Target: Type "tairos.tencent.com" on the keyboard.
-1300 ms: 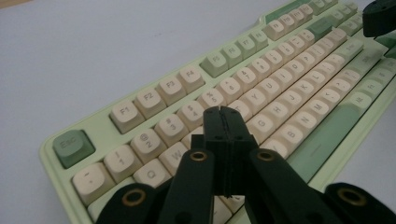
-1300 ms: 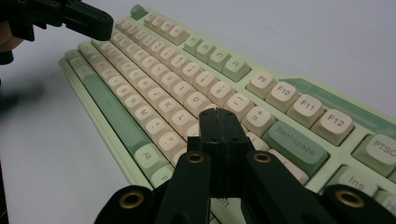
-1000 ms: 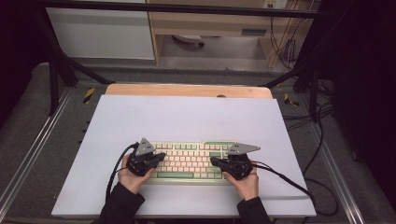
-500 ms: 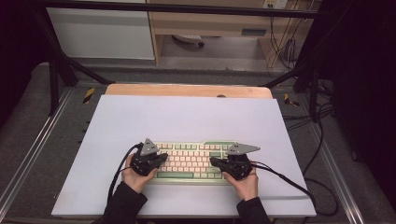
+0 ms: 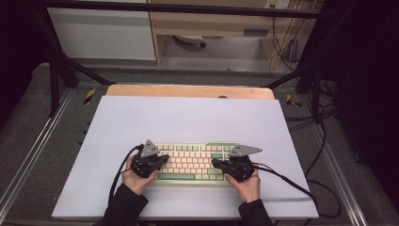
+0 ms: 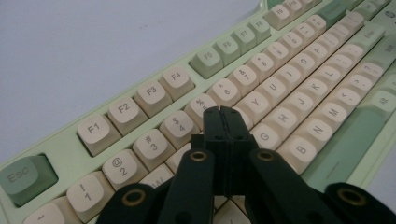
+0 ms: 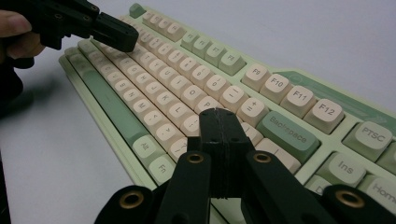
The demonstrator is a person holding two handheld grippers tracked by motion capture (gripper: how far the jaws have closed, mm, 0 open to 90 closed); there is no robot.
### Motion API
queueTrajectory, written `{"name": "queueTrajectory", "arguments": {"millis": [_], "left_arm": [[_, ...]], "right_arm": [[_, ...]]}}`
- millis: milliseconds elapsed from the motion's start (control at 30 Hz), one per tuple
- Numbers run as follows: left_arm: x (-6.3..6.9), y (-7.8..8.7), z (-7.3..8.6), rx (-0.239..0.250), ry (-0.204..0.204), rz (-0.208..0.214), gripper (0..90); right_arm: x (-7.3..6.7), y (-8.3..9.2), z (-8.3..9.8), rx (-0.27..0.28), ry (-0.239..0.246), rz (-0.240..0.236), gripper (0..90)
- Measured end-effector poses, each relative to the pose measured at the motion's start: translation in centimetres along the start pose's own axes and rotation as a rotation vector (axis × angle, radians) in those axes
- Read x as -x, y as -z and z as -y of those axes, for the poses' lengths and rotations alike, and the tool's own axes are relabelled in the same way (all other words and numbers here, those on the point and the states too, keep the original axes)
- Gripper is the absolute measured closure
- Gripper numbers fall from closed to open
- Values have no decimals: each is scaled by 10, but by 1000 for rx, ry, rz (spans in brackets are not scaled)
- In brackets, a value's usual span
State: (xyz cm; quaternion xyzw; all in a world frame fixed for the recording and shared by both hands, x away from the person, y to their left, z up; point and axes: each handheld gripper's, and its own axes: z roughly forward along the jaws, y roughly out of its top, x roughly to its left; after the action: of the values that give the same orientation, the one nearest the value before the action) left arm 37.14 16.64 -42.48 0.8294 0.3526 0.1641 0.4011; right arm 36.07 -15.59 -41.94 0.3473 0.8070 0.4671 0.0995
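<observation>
A pale green keyboard (image 5: pixel 197 162) with cream keys lies near the front of the white table top (image 5: pixel 188 117). My left gripper (image 5: pixel 165 159) hovers over the keyboard's left end, jaws shut with nothing between them. In the left gripper view its tips (image 6: pixel 222 112) hang over the keyboard (image 6: pixel 289 84) near the number and letter rows. My right gripper (image 5: pixel 214 163) sits over the right end, pointing left, also shut and empty. In the right gripper view its tips (image 7: pixel 219 114) are above the keys left of Backspace on the keyboard (image 7: pixel 154 84), and the left gripper (image 7: pixel 128 37) shows at the far end.
A wooden board edge (image 5: pixel 188 91) runs along the back of the table. Black cables (image 5: pixel 287 181) trail from the right gripper across the table's right front. Dark frame legs and cables stand beyond the table on both sides.
</observation>
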Motion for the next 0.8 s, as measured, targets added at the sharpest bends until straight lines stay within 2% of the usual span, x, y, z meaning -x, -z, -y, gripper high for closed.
{"name": "queueTrajectory", "arguments": {"millis": [367,800], "left_arm": [[-1,17,2,24,-8,5,900],[-8,31,15,25,7,-2,900]], "right_arm": [[0,1,-1,2,0,1,900],[-1,-2,-3,17,-22,-7,900]]}}
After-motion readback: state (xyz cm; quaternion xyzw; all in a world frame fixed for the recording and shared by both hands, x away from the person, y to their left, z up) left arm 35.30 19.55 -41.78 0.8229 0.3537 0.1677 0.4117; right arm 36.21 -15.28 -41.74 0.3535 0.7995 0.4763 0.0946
